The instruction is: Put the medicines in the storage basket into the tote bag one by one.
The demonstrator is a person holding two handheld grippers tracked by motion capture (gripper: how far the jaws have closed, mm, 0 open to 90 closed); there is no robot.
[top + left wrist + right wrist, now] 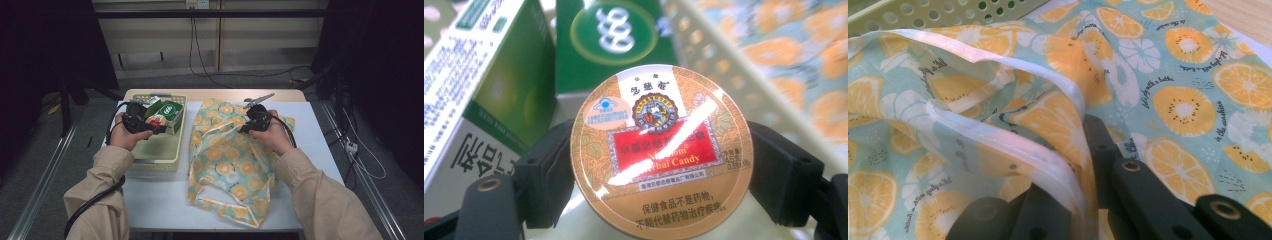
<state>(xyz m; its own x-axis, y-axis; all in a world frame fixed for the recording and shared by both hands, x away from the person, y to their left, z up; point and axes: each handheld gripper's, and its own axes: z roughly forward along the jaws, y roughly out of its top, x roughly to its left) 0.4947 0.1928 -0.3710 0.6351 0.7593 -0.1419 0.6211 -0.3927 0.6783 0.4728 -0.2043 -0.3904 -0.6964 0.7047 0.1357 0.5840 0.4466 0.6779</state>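
Left gripper (661,165): round candy tin (662,150) clamped by its rim between the jaws, held over the green basket (172,150) beside green boxes (611,45), presumably for transfer. Right gripper (1075,200): closed on the white-bound edge of the fruit-print bag (1168,75), apparently to keep its mouth open. The bag's interior is hidden by folds; the tin's underside cannot be made out.

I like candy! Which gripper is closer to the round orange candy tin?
Left. The left gripper clamps the round orange candy tin over the pale green basket; the right gripper pinches the fruit-print fabric bag beside it.

Left gripper (159,127) clamped, right gripper (243,128) pinched
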